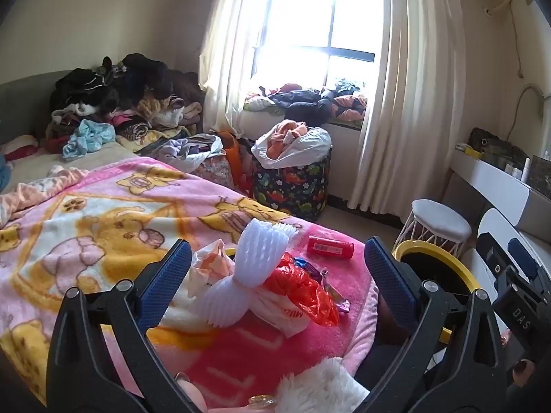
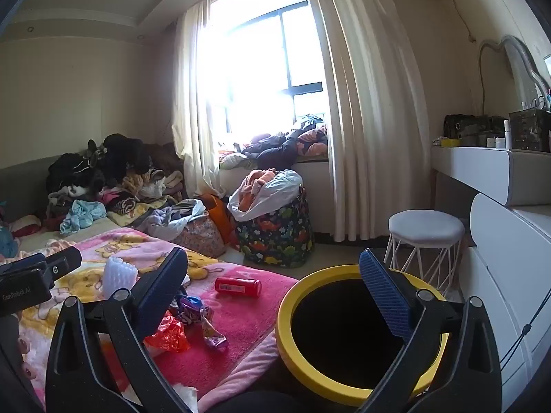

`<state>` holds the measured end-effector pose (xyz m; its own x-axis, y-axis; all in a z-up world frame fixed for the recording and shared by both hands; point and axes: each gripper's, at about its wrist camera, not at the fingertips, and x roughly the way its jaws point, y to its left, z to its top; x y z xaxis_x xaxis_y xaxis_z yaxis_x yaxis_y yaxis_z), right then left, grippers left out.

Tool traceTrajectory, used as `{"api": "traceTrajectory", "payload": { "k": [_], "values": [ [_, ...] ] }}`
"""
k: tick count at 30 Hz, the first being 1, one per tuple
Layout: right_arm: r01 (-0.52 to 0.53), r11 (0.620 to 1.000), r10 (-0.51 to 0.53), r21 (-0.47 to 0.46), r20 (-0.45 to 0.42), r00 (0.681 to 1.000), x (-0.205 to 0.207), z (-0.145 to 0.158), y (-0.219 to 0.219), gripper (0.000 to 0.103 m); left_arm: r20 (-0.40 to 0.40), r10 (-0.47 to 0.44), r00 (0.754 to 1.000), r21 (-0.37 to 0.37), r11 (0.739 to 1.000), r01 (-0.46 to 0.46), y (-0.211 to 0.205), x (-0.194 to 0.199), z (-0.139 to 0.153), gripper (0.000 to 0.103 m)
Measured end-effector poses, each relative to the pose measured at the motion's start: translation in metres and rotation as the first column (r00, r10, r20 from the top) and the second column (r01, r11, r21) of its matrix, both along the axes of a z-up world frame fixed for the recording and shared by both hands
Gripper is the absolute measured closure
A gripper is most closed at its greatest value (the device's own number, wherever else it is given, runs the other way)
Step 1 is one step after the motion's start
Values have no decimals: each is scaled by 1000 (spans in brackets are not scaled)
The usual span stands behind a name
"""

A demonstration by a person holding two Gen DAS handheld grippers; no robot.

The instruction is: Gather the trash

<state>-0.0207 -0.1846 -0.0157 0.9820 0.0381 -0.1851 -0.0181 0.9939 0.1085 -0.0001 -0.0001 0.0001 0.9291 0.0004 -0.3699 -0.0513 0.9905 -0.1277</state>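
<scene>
A pile of trash lies on the pink blanket [image 1: 103, 213] at the bed's near corner: white foam netting [image 1: 248, 268], a red plastic bag [image 1: 303, 285], a white plastic bag [image 1: 206, 265], purple wrappers [image 1: 330, 289] and a red cylinder [image 1: 330, 246]. My left gripper [image 1: 277, 272] is open, jaws wide apart on either side of the pile, just above it. My right gripper [image 2: 275, 292] is open and empty, between the bed's edge and the yellow-rimmed black bin [image 2: 344, 330]. The red cylinder [image 2: 237, 286], purple wrappers [image 2: 203, 320] and red bag [image 2: 168, 335] also show in the right wrist view.
The bin [image 1: 434, 268] stands on the floor beside the bed's corner. A white stool [image 2: 425, 241] and a white dresser [image 2: 509, 247] stand to the right. A dinosaur-print basket [image 2: 279, 234] of clothes sits by the window. Heaps of clothes [image 1: 113, 103] cover the far bed.
</scene>
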Motion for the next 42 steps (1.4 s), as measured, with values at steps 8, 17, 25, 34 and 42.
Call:
{"api": "traceTrajectory", "payload": {
  "k": [8,17,25,34,42],
  "values": [
    [-6,1000,6,4,6,1000,-1,0,-1,6,9,-5,1000,3,1000,5,-1,0,2,11],
    [-1,1000,1,-1,12,1000,-4,0,-1,6,25,-11,1000,8,1000,11,-4,-1,8,11],
    [-1,1000,1,4,13,1000,-2,1,-2,6,31,-15,999,10,1000,15,-6,-3,8,11],
    [0,1000,0,6,17,1000,-4,3,-2,6,32,-16,999,12,1000,15,-7,-3,8,11],
    [-3,1000,3,8,18,1000,-4,3,-2,6,31,-15,999,14,1000,15,-8,-3,8,11]
  ]
}}
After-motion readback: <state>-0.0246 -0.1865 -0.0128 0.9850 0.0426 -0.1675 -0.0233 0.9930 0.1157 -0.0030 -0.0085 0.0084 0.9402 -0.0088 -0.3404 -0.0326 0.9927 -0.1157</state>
